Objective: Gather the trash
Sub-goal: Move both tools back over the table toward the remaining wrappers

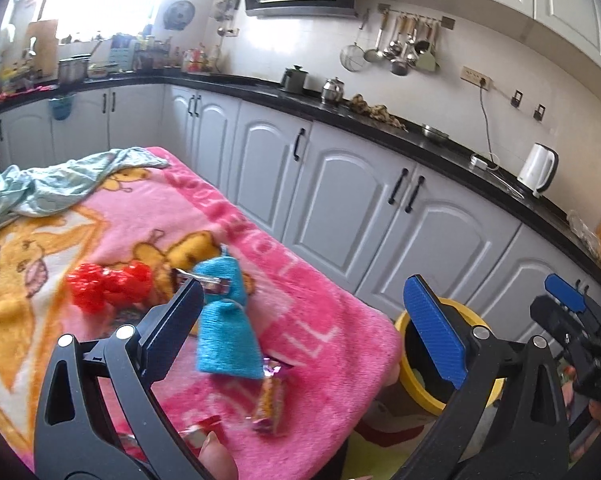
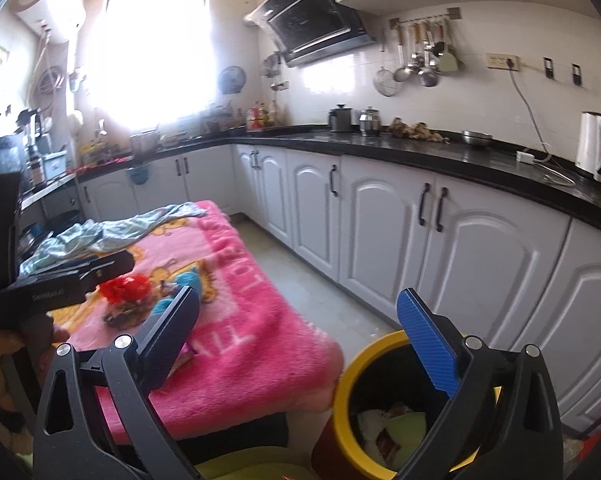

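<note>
A pink blanket (image 1: 300, 312) covers a table. On it lie a red crumpled wrapper (image 1: 108, 286), a blue knitted pouch (image 1: 224, 328), a small foil wrapper (image 1: 210, 282) on the pouch, an orange-pink snack wrapper (image 1: 270, 398) and a red wrapper piece (image 1: 206, 426) at the near edge. My left gripper (image 1: 312, 320) is open and empty above the blanket's near right part. My right gripper (image 2: 300, 332) is open and empty, above a yellow-rimmed trash bin (image 2: 348, 396) that holds some trash (image 2: 392, 428). The bin also shows in the left wrist view (image 1: 406, 364). The red wrapper also shows in the right wrist view (image 2: 124, 286).
A pale green cloth (image 1: 44, 188) lies at the blanket's far end. White cabinets (image 2: 440, 248) under a black counter (image 2: 460, 160) run along the right, with a white kettle (image 2: 592, 146). The floor (image 2: 320, 280) lies between table and cabinets.
</note>
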### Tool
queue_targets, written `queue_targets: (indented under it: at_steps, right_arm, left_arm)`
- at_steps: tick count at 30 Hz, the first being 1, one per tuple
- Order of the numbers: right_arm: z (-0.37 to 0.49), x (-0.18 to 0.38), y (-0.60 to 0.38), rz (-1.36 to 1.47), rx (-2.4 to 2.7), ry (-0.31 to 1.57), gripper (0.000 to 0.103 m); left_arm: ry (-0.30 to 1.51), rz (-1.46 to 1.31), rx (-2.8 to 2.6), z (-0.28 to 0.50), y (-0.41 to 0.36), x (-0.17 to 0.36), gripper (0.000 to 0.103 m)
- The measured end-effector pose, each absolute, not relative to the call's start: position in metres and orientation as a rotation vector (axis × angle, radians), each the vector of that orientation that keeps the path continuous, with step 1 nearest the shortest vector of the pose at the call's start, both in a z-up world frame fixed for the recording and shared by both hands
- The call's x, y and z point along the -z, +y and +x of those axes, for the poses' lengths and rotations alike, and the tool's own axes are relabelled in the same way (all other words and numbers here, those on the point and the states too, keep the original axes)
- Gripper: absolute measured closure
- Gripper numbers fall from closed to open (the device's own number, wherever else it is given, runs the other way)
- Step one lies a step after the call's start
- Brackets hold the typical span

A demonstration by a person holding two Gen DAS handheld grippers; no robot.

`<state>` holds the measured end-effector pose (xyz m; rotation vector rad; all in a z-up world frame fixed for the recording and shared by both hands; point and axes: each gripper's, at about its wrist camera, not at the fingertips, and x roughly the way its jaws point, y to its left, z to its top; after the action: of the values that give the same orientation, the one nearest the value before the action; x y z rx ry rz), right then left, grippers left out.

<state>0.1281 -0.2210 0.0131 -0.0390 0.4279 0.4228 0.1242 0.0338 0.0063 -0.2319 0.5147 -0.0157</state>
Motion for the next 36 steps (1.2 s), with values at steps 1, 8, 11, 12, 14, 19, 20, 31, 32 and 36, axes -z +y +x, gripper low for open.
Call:
queue_targets:
  at_steps: [1,8,11,12,14,19,20,31,32,36]
  right_arm:
    - [0.127,-0.013,-0.215,-0.047,-0.435,0.43,0.007]
    - [0.118,-0.007,-0.179,-0.095,-0.514,0.452,0.007]
    - [0.116,-0.002,-0.166,-0.113,-0.543,0.466,0.007]
    - [0.116,0.0,-0.163,-0.119,-0.551,0.47,0.007]
    - [0.114,0.003,-0.155,-0.13,-0.567,0.479,0.007]
    - [0.113,0.011,-0.137,-0.156,-0.595,0.498,0.007]
    - [0.113,0.012,-0.134,-0.16,-0.598,0.502,0.007]
    - [0.12,0.04,-0.095,-0.219,-0.644,0.56,0.007]
    - [0.121,0.044,-0.091,-0.225,-0.647,0.569,0.007]
    - [0.131,0.06,-0.079,-0.241,-0.652,0.615,0.007]
  left_arm:
    - [0.513,-0.235,0.008,0.123,0.036,-0.007,0.011]
    - [0.504,-0.255,-0.041,0.116,0.062,-0.005,0.011]
    - [0.501,-0.255,-0.063,0.114,0.072,-0.003,0.011]
    - [0.502,-0.26,-0.072,0.113,0.076,-0.003,0.011]
    - [0.502,-0.27,-0.084,0.112,0.083,-0.001,0.011]
    - [0.505,-0.287,-0.125,0.11,0.1,0.004,0.011]
    - [0.507,-0.292,-0.133,0.11,0.104,0.006,0.011]
    - [0.569,-0.295,-0.211,0.111,0.137,0.033,0.011]
    - [0.586,-0.295,-0.215,0.113,0.141,0.038,0.011]
    - [0.642,-0.283,-0.234,0.12,0.153,0.055,0.011]
